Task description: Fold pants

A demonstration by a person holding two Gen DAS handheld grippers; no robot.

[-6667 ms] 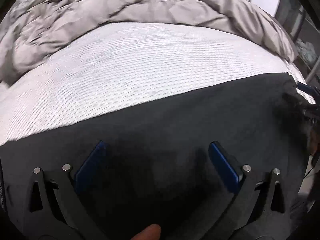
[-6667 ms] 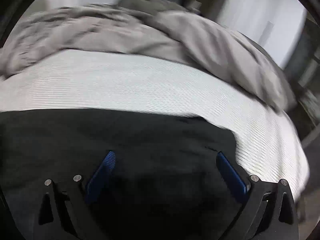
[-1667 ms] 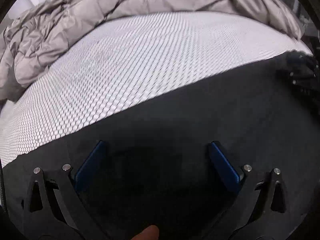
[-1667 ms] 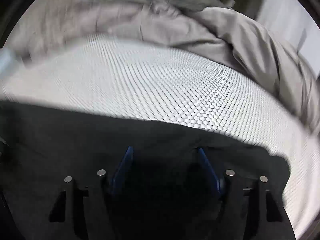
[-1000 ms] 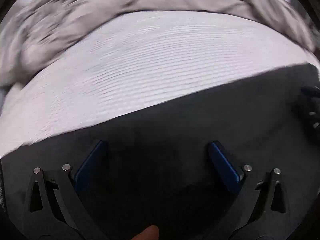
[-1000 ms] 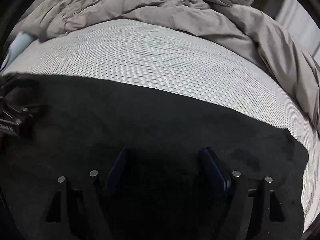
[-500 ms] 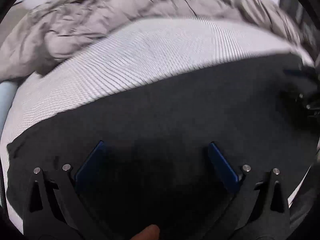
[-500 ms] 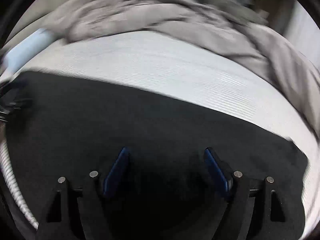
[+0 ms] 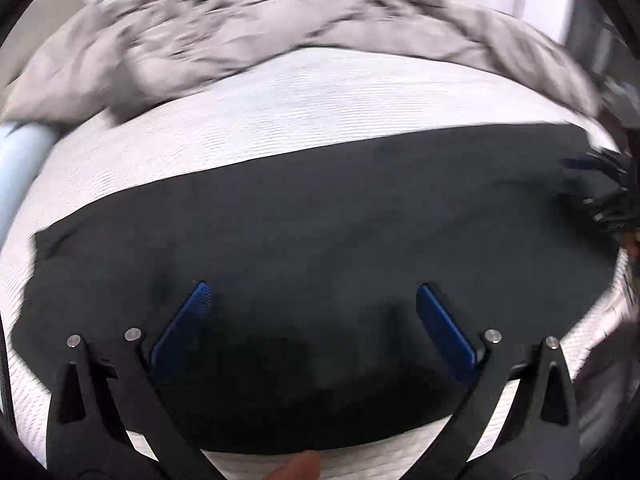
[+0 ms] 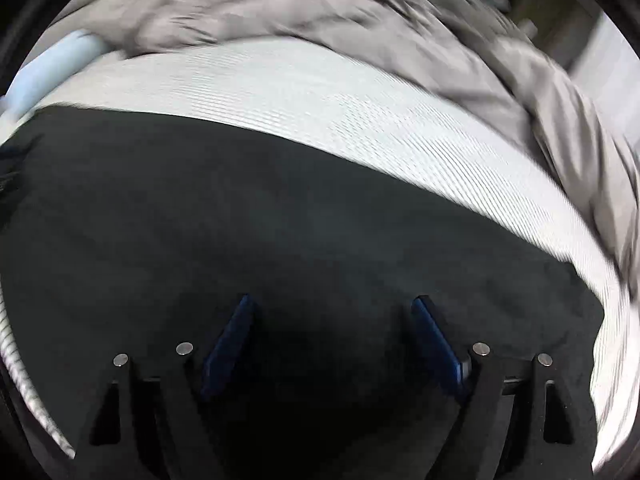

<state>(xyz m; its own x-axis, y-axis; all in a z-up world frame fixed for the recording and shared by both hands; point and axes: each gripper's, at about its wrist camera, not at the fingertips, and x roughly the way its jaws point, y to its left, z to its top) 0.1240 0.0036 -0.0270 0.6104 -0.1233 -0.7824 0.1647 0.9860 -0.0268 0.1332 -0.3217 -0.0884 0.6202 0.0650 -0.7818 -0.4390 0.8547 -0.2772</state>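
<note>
The black pants [image 9: 320, 232] lie flat as a wide folded band on the white textured mattress [image 9: 280, 112]. My left gripper [image 9: 312, 296] is open and empty, its blue fingers [image 9: 188, 320] spread above the pants. My right gripper [image 10: 332, 316] is also open and empty above the pants [image 10: 280, 220], which fill the lower half of the right wrist view. The right gripper also shows at the right edge of the left wrist view [image 9: 608, 196], over the pants' right end. Both views are motion-blurred.
A rumpled grey duvet [image 9: 260, 28] is heaped along the far side of the mattress, also in the right wrist view [image 10: 320, 4]. A light blue roll [image 9: 20, 156] lies at the left edge. The mattress's near edge [image 9: 248, 460] runs just below the pants.
Both grippers have pulled back and up from the pants, so more of the black band and its left end and near edge now show. Both stay open.
</note>
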